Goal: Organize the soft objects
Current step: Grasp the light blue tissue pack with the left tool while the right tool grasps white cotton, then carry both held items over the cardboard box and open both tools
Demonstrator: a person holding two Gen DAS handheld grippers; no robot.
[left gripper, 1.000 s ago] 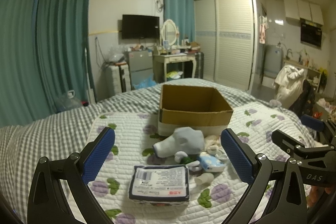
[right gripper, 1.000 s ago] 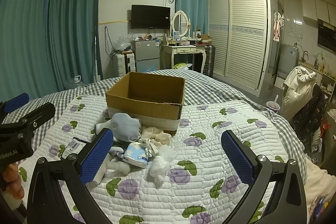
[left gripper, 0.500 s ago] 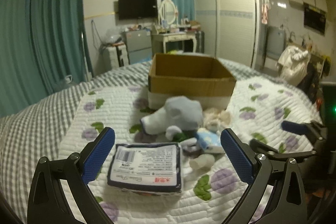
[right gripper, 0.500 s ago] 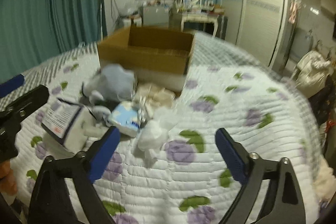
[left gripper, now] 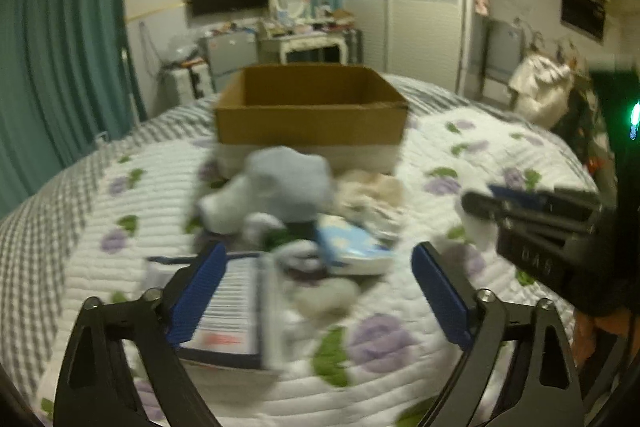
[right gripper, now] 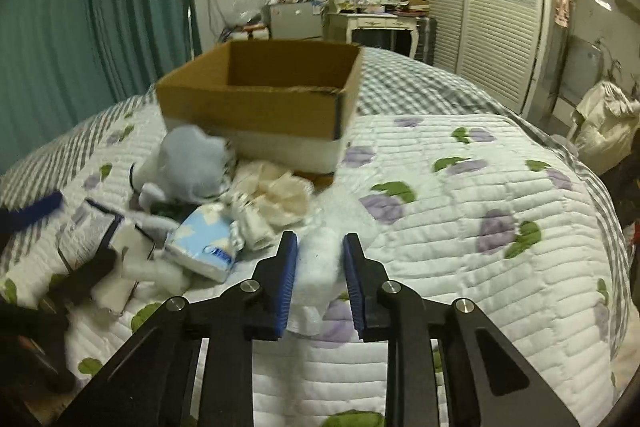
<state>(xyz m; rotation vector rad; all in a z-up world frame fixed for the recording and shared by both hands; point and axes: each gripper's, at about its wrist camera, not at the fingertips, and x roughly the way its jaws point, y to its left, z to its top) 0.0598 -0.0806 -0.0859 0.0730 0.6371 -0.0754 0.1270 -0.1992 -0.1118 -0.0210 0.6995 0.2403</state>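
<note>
Right gripper nearly closed, blue pads pinching a white fluffy cotton wad on the quilt, in front of the open brown cardboard box; left gripper spread wide, empty, over the box-front pile.

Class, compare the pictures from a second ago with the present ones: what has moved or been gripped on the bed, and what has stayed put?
The right gripper has come down and closed its fingers on the white fluffy wad. The left gripper has moved forward, open, over the tissue pack. The cardboard box, grey plush toy and blue packet stayed in place.
</note>
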